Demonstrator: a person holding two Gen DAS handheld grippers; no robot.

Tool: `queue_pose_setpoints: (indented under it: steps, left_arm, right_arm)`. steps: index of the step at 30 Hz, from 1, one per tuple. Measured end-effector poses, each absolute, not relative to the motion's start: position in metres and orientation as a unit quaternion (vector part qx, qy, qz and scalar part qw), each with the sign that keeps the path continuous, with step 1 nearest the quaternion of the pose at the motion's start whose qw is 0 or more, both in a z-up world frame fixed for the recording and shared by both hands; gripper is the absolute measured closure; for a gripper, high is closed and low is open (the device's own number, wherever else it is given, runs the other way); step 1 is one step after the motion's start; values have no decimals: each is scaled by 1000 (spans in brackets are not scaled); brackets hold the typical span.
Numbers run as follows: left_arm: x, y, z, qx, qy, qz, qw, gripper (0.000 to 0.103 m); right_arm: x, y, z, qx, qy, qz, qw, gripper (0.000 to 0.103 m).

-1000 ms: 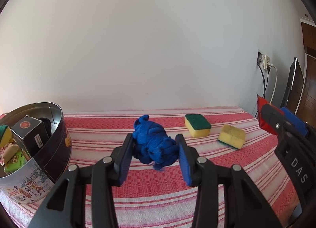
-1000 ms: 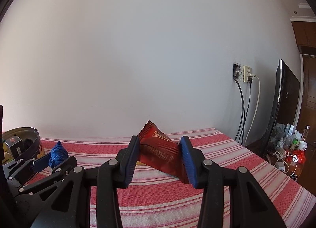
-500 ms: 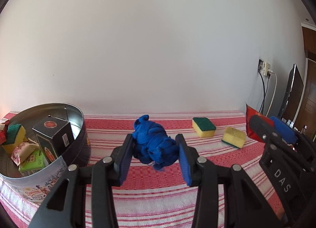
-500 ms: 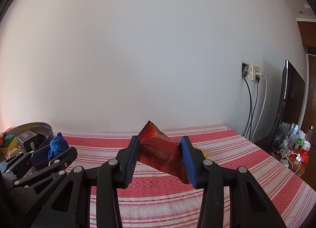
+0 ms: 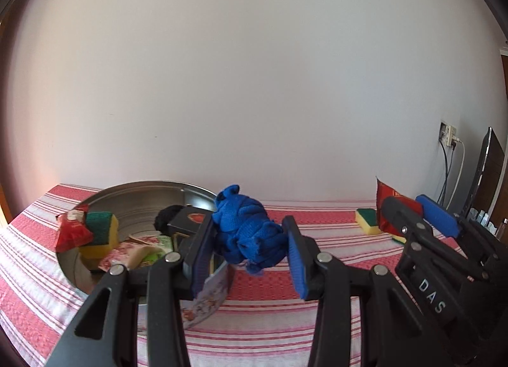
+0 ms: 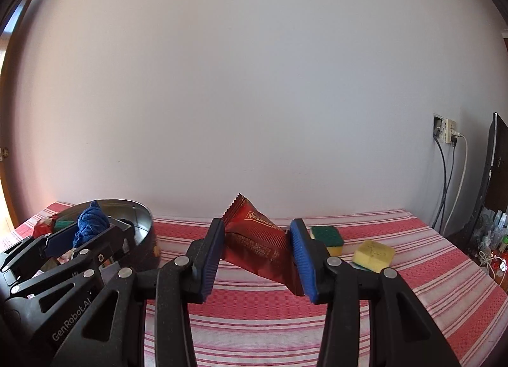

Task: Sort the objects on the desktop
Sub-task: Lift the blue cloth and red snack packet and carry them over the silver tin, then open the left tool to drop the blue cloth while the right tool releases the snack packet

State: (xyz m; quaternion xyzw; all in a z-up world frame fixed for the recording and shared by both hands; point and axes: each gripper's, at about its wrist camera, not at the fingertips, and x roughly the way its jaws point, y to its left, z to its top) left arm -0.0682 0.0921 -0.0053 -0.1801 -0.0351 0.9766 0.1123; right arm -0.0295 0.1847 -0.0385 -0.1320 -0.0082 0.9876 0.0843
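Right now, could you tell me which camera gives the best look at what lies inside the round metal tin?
The left wrist view: it looks down into the round metal tin, showing sponge, packets and a dark box. The right wrist view shows only its rim and wall, mostly behind the left tongs.

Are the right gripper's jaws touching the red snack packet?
Touching: the right wrist view shows both jaws of the right gripper pressed against the red snack packet.

The left tongs [image 5: 250,256] hide the near rim of the tin [image 5: 133,205], and the red packet [image 6: 260,246] covers part of the green-topped sponge [image 6: 327,235].
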Motion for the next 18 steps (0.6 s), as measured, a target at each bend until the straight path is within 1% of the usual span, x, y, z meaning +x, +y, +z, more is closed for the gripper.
queue_pose_setpoints:
  steps: [10,14,18]
  left_arm:
    - [-82,-11,5,-171,-51,984,23,61]
    - [-105,-42,3,-187,-50,981,-12,61]
    - [-135,-57,1,-205,-41,977,-40,61]
  right_arm:
    - [-56,93,-34,-148,-10,989,-20,57]
    - [-78,62,-36,-162,0,985,-51,57]
    - [-106,37,-40,-191,19,978,-80,57]
